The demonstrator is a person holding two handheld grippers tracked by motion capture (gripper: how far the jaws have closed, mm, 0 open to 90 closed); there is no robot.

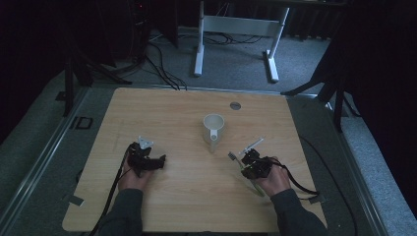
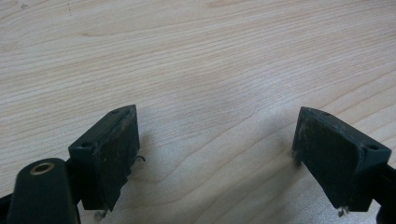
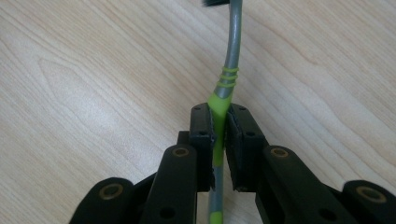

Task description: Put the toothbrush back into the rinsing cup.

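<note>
toothbrush (image 3: 226, 88) sits clamped between the jaws of our right gripper (image 3: 219, 126), low over the table (image 1: 187, 196) just right of the mug (image 1: 213, 129); our left gripper (image 2: 215, 154) rests spread, holding nothing

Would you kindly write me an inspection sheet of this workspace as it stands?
Surface: wooden table, a round grey plug near its far edge.
Job's things: toothbrush, green and grey; white mug mid-table.
Clutter: nothing seen.
Grippers: right gripper shut on the toothbrush handle; left gripper open, nothing between its jaws.
Cables: one trails from each gripper; more on the floor beyond.
Surroundings: grey carpet, white desk frame, dark stands.
</note>
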